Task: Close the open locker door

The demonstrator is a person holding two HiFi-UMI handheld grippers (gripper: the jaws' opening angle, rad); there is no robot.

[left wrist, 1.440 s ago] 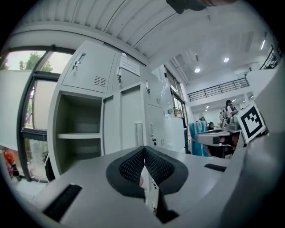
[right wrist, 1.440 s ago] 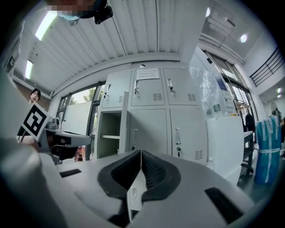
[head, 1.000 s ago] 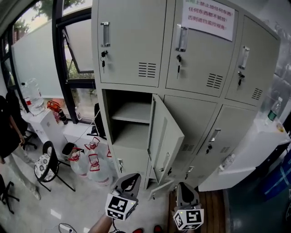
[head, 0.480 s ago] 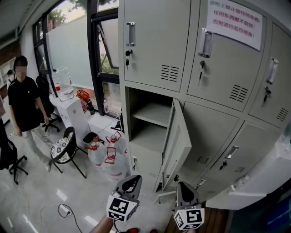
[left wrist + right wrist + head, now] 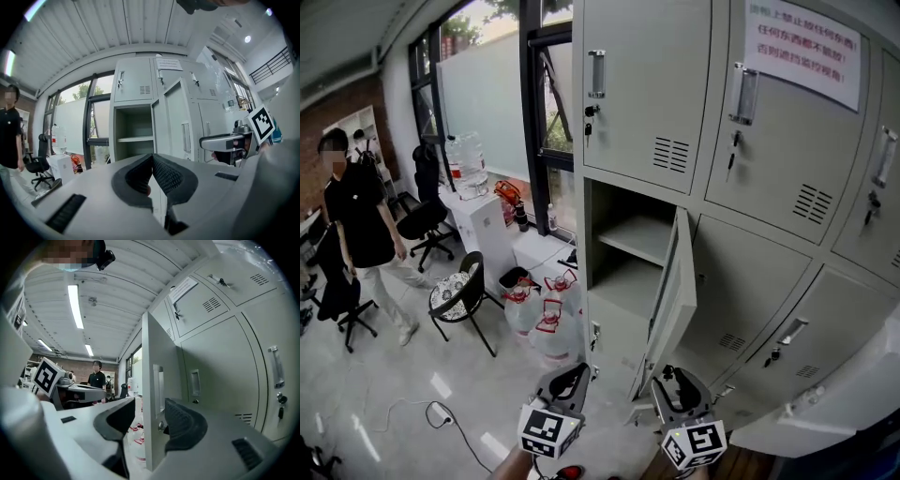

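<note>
Grey metal lockers fill the right half of the head view, and the open locker door (image 5: 675,291) stands swung out at centre, hinged on its right beside the bare shelved compartment. At the lower edge, the right gripper (image 5: 680,389) has its jaws spreading apart, with the door's free edge standing between them but seemingly not pressed by either pad. The left gripper (image 5: 567,384), lower left of the door, has its jaws together on nothing. With so loose a hold, I judge the door could slip out during the push and stop short of latching, or a jaw riding the edge could get pinched against the frame
</note>
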